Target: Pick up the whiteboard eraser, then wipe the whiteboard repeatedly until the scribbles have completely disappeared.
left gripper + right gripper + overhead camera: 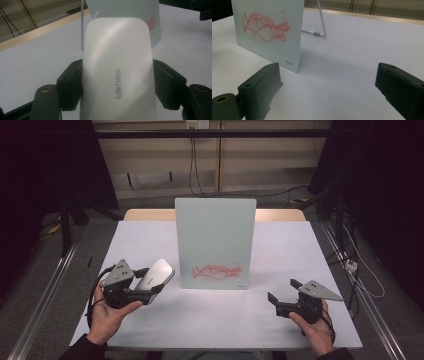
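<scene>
Left of the standing whiteboard (215, 242), my left tool (131, 292) clamps the eraser (156, 274), long axis pointing toward its red scribble (218, 270); my right tool (283, 296) gapes empty.

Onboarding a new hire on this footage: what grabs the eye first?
The upright glass board at the table's middle, with a red scribble low on its face. Next, the silver-white eraser clamped between the jaws of the left gripper, left of the board. The right gripper hovers open and empty at the right, over the white table.
</scene>
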Available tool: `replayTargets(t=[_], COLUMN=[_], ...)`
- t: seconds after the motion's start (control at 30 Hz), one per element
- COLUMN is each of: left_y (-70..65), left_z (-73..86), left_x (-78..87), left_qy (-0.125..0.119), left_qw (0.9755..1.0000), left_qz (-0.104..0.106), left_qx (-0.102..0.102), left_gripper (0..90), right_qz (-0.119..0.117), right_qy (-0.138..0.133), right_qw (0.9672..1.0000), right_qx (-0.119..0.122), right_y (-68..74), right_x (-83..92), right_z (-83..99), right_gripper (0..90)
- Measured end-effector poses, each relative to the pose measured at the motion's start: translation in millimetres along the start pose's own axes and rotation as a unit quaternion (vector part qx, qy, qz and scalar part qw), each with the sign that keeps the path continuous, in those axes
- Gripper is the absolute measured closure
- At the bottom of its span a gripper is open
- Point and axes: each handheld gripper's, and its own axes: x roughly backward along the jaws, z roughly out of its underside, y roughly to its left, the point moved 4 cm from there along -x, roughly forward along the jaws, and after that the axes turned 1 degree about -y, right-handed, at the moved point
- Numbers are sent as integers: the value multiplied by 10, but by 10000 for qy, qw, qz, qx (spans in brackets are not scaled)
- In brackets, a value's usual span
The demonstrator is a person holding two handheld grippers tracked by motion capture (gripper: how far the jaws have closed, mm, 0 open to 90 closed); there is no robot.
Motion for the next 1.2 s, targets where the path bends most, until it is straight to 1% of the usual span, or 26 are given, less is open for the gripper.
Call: replayTargets(t=[0.07, 0.2, 0.23, 0.3, 0.4, 0.43, 0.47, 0.57, 0.63, 0.67, 0.77, 0.8, 0.83, 0.87, 0.9, 0.93, 1.0, 1.13, 1.2], left_y=[-20, -73, -83, -110, -143, -155, -168, -206, -232, -241, -283, -298, -315, -326, -346, -366, -383, -416, -427], left_z=[-19, -42, -46, -57, -76, -82, -92, -126, -143, -147, -168, -173, -181, -191, -201, -214, -246, -303, -321], left_x=[-11, -37, -40, -53, -75, -82, -92, -134, -170, -187, -244, -264, -284, -298, -316, -331, -364, -467, -530], left_qy=[-58, -143, -167, -202, -226, -221, -206, -229, -281, -246, -334, -334, -314, -283, -306, -319, -321, -377, -354], left_qw=[10000, 9997, 9996, 9995, 9993, 9993, 9992, 9985, 9982, 9981, 9971, 9968, 9969, 9965, 9963, 9962, 9952, 9935, 9922], left_qz=[13, 116, 103, 120, 122, 107, 138, 177, 213, 234, 230, 225, 239, 252, 268, 268, 249, 139, 72], left_qx=[-80, -148, -193, -214, -255, -293, -328, -457, -483, -520, -648, -690, -681, -742, -763, -771, -893, -1065, -1197], left_gripper=[312, 312, 312, 312, 312, 312, 312, 312, 312, 312, 312, 312, 312, 312, 312, 312, 312, 312, 312], right_qz=[-4, -5, -6, -3, -9, -4, -10, -6, -19, -20, -3, 16, 13, 2, 6, 3, -21, -26, -34], right_qy=[5, 4, 4, 5, 4, 7, 7, 12, 24, 44, 51, 50, 45, 42, 37, 36, 41, 32, 16], right_qw=[10000, 10000, 10000, 10000, 10000, 10000, 10000, 10000, 10000, 10000, 10000, 10000, 10000, 10000, 10000, 10000, 10000, 10000, 10000], right_qx=[2, -8, -15, -10, 6, 4, -8, -4, 21, 6, 3, 2, -32, -34, -21, 2, 12, 20, 20], right_y=[-3, 3, 4, 3, 4, 5, 3, 2, 5, 9, 2, -2, -2, 0, 2, 3, 7, 4, 5], right_x=[0, -4, -3, -2, 1, 0, -1, -20, -33, -35, -32, -29, -26, -22, -21, -23, -23, -4, 3], right_z=[2, 0, -1, 0, 1, 1, 1, -6, -5, -3, 3, 4, 4, 3, 1, 2, 4, 7, 6], right_gripper=[60, 60, 60, 60, 60, 60, 60, 60, 60, 61, 60, 60, 60, 60, 60, 60, 60, 60, 60])
